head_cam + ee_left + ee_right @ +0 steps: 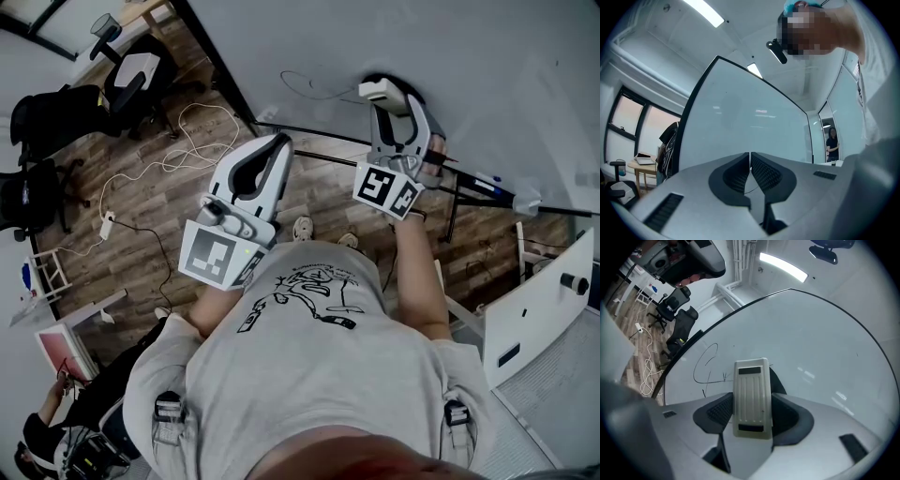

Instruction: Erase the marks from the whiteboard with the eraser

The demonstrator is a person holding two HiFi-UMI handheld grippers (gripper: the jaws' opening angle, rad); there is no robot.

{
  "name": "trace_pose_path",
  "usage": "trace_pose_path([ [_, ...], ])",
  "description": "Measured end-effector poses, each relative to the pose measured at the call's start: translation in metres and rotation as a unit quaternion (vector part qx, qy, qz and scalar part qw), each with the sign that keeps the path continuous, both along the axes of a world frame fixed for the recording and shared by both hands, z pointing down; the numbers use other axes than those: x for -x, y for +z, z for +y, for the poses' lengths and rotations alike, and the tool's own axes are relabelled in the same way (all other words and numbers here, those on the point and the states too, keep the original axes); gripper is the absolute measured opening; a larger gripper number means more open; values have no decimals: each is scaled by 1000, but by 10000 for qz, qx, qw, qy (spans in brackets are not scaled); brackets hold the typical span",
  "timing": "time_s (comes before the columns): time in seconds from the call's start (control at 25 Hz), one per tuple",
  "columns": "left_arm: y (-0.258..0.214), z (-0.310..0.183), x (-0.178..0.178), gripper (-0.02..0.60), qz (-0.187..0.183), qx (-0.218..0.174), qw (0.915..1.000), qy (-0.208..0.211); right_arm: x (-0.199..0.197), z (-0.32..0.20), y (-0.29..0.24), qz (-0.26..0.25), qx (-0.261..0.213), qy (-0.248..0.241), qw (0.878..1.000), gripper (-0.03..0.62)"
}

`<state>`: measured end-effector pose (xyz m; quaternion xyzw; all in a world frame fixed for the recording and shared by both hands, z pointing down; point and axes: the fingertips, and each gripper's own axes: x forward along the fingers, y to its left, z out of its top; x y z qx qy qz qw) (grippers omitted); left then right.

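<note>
Eraser (751, 399): pale grey, ribbed back, one item. It was clamped upright between the jaws of the right gripper (392, 101), which pressed on its two long sides. It was held up to the whiteboard (820, 348); contact with the surface could not be made out.

Marks (705, 367): thin dark looping line with a few short strokes, on the board at 10 o'clock from the eraser in the right gripper view, just beside it.

Left gripper (750, 165): jaws brought together with only a hairline gap, and nothing held. In the head view it sat at 8 o'clock from the right gripper, well apart from it and lower, pointing toward the board's dark left edge.

Whiteboard: large, white, dark-framed. It filled the 12-to-3 o'clock part of the head view.

Surroundings: wooden floor (150, 202) at 9 o'clock, carrying loose white cable (192, 136). Black office chairs (139, 70) stood at 10 o'clock.
</note>
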<state>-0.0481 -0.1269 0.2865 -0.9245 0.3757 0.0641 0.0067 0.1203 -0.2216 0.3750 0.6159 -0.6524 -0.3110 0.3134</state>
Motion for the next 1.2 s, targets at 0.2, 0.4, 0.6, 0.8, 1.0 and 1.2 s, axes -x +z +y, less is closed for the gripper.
trace_pose_path([
  [0.2, 3, 1, 1, 31, 3, 34, 10000, -12, 2, 0, 5, 120, -45, 18, 9999, 256],
  [0.4, 3, -1, 1, 31, 1, 43, 10000, -15, 8, -3, 15, 167, 24, -36, 9999, 255],
  [0.6, 5, -1, 0, 31, -13, 58, 10000, -26, 22, -6, 43, 243, 267, -181, 9992, 255],
  [0.8, 6, -2, 4, 31, -14, 79, 9999, -76, 46, -10, 92, 211, 707, -493, 9961, 255],
  [1.0, 7, -3, 13, 31, -18, 107, 9998, -155, 60, -14, 129, 320, 1027, -578, 9925, 255],
  [1.2, 8, -4, 20, 31, -16, 125, 9997, -196, 63, -13, 128, 254, 1283, -583, 9897, 258],
])
